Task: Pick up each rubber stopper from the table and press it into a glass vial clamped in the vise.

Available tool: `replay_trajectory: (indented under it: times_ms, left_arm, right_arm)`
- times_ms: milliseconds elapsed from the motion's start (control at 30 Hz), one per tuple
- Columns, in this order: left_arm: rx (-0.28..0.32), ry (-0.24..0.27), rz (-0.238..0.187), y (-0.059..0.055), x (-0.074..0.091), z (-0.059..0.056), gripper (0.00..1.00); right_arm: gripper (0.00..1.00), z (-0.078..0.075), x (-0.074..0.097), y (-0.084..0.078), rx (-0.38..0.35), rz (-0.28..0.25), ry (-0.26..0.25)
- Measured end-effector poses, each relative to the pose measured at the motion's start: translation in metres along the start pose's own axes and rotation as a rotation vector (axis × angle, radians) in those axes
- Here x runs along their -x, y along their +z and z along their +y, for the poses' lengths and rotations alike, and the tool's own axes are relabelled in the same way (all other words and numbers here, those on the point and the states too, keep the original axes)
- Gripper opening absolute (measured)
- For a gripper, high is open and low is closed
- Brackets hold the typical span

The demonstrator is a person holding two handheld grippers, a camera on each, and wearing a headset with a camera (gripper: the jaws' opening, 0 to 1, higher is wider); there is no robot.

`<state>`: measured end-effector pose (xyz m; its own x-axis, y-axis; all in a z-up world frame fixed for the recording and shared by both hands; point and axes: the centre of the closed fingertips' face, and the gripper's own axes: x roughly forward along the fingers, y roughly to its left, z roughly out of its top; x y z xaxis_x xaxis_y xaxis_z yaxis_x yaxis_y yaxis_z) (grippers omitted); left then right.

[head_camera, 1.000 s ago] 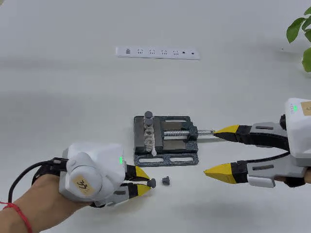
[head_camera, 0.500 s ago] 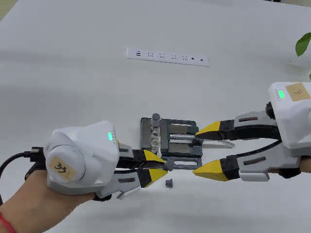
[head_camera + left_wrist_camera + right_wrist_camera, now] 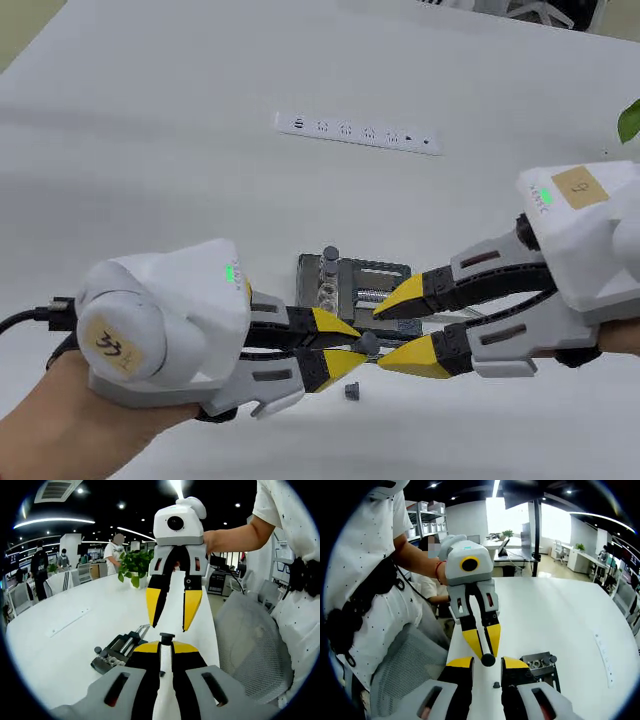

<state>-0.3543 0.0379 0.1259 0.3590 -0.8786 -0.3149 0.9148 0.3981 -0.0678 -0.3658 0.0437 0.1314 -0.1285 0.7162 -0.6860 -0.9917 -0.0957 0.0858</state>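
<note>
White table (image 3: 150,150) carried the vise (image 3: 385,272), with a capped vial (image 3: 330,262) clamped at its left end. The right gripper (image 3: 380,340) stood with jaws spread, facing the left gripper (image 3: 358,345). The left gripper pinched a rubber stopper (image 3: 369,343) near the vise's front edge. A second stopper (image 3: 352,392) lay on the table just in front.

Bright, even overhead light; soft shadows; fisheye warping at edges.

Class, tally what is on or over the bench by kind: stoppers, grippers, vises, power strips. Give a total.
Stoppers: 3
Grippers: 2, left gripper, right gripper
Vise: 1
Power strip: 1
Total: 7
</note>
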Motion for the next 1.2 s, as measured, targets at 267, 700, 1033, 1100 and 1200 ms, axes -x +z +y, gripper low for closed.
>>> replay_trajectory:
  times_ms: [267,700,1033,1100,1200]
  left_arm:
    - [-0.007,-0.004,-0.005,0.0040,0.0017,-0.0016,0.04]
    - [-0.010,-0.009,-0.004,0.0051,0.0009,-0.0022,0.04]
    - [-0.007,-0.013,-0.001,0.0064,0.0019,-0.0012,0.04]
    - [-0.008,-0.015,0.002,0.0064,0.0020,-0.0014,0.04]
    - [-0.010,-0.017,0.007,0.0066,0.0019,-0.0021,0.04]
  right_arm:
    - [0.13,0.0016,-0.0006,-0.0008,0.003,0.009,0.012]
    - [0.09,0.0024,-0.0004,-0.0003,0.008,0.008,0.022]
    - [0.07,0.0007,-0.0005,0.0011,0.015,0.007,0.019]
    - [0.07,0.0009,-0.0004,0.0012,0.023,0.010,0.019]
    - [0.07,0.0012,-0.0006,0.0010,0.028,0.013,0.021]
